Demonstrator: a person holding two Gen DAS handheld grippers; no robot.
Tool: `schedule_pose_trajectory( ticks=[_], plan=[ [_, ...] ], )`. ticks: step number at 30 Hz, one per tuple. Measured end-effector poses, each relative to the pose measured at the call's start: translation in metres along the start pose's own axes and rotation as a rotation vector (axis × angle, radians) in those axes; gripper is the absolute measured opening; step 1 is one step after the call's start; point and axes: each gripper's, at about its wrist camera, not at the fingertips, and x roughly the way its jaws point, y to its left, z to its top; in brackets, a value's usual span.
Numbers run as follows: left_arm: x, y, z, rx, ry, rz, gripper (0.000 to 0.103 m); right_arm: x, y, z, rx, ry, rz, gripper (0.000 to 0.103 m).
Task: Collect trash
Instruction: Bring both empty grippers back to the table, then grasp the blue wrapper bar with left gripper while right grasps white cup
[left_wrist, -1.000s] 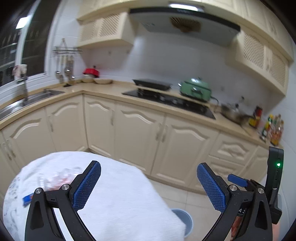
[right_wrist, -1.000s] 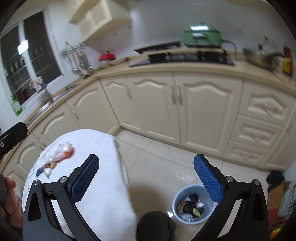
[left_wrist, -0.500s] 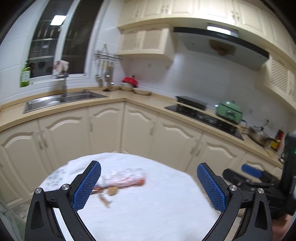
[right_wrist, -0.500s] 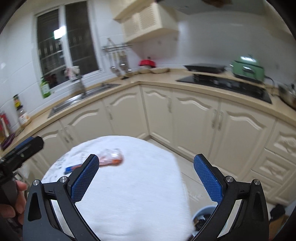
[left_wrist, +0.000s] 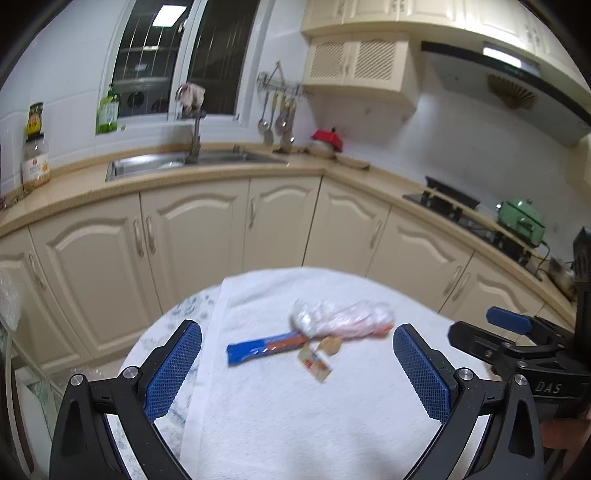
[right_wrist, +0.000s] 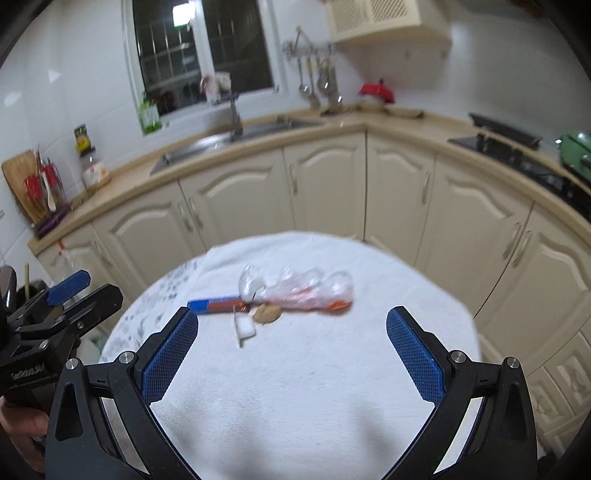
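Trash lies together on a round table with a white cloth (left_wrist: 295, 406) (right_wrist: 314, 387): a crumpled clear plastic bag (left_wrist: 343, 317) (right_wrist: 299, 286), a blue and red wrapper (left_wrist: 264, 349) (right_wrist: 218, 304), a tan scrap (left_wrist: 330, 346) (right_wrist: 266, 314) and a small white piece (left_wrist: 316, 363) (right_wrist: 245, 326). My left gripper (left_wrist: 297, 367) is open and empty, above the cloth just short of the trash. My right gripper (right_wrist: 291, 350) is open and empty, also short of the trash. Each gripper shows at the edge of the other's view.
Cream kitchen cabinets (left_wrist: 266, 221) curve behind the table under a beige counter with a sink (left_wrist: 177, 162) and a hob (left_wrist: 454, 210). A green pot (left_wrist: 522, 221) stands at the far right. Bottles (left_wrist: 35, 147) stand at the counter's left.
Both views have swung left from the floor bin and cabinets to face the table. The trash now sits centred between each gripper's fingers. Both grippers stay open.
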Motion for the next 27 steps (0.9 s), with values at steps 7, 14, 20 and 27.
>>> schedule_pose_trajectory(
  ticks=[7,14,20,27],
  plan=[
    [0.05,0.025,0.015,-0.012,0.072,0.017,0.102,0.053,0.014,-0.004,-0.035,0.093,0.018,0.103],
    [0.116,0.035,0.016,0.012,0.167,0.019,0.102,0.103,0.025,-0.015,-0.05,0.177,0.031,0.088],
    [0.17,0.041,0.025,0.062,0.217,0.023,0.102,0.135,0.029,-0.025,-0.032,0.229,0.038,0.081],
    [0.228,0.036,0.032,0.201,0.258,0.023,0.101,0.156,0.037,-0.031,-0.053,0.257,0.055,0.061]
  ],
)
